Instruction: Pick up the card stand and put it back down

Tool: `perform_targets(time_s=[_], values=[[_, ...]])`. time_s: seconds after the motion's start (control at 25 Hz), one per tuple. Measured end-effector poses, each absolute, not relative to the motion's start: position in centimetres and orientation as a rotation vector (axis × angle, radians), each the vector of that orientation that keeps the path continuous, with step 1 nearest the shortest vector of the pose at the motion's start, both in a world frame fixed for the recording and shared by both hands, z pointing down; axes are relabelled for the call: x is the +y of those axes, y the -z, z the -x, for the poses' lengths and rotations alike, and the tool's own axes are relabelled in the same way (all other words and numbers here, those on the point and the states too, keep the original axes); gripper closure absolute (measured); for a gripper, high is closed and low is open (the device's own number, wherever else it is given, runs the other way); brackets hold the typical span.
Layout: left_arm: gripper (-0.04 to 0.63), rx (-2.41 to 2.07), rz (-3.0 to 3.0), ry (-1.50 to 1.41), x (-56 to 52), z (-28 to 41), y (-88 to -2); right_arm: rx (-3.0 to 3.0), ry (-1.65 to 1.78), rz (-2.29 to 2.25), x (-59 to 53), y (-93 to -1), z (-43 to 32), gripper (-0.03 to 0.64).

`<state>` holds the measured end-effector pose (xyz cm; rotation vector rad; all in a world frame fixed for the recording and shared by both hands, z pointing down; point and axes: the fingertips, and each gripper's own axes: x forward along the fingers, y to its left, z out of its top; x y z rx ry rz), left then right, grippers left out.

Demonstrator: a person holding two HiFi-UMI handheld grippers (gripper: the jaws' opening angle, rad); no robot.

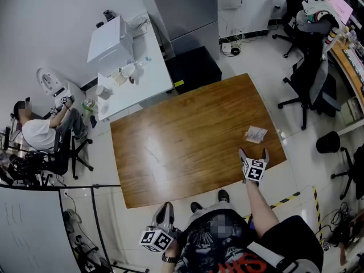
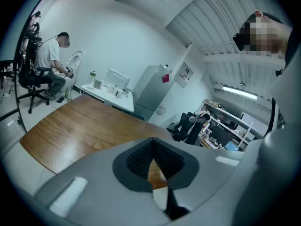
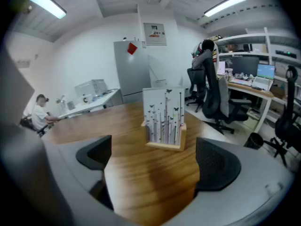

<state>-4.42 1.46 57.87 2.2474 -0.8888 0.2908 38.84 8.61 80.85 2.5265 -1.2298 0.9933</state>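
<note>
The card stand (image 3: 164,118), a light wooden base holding an upright white card with dark stems and butterflies, stands on the brown wooden table (image 3: 141,173). From the head view the card stand (image 1: 256,134) is a small white shape near the table's right edge. My right gripper (image 3: 153,166) is open, its jaws wide apart, a short way in front of the stand and not touching it; in the head view the right gripper (image 1: 253,155) hovers over the table's near right corner. My left gripper (image 2: 153,164) is shut with nothing in it, and the left gripper (image 1: 163,216) hangs below the table's near edge.
A white bench (image 1: 128,61) with boxes and bottles stands beyond the table's far left corner, a grey cabinet (image 1: 182,7) behind it. A seated person (image 1: 40,132) is at the left. Black office chairs (image 1: 310,87) and a desk (image 1: 347,61) stand at the right.
</note>
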Motion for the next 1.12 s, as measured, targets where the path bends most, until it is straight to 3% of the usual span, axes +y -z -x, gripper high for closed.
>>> perform_targets(time_s=[0.16,0.4,0.88,1.12], values=[[0.591,-0.904,-2.213,-0.316,2.0,4.4,-58.6,-1.003,-0.927,-2.641,6.7,-82.5,-44.7,0.112],[0.59,-0.932,-2.185,-0.341,2.3,4.3,-59.1,-0.936,-0.886,-2.61,4.9,-82.7,-46.7,0.135],[0.589,-0.937,-2.16,-0.308,1.8,4.1,-59.5,-1.168,-0.775,-2.436,5.2,-82.2,-43.8,0.155],[0.588,-0.98,-2.203,-0.297,0.7,5.4,-58.8,-1.363,-0.608,-2.424,3.6,-75.3,-39.7,0.156]])
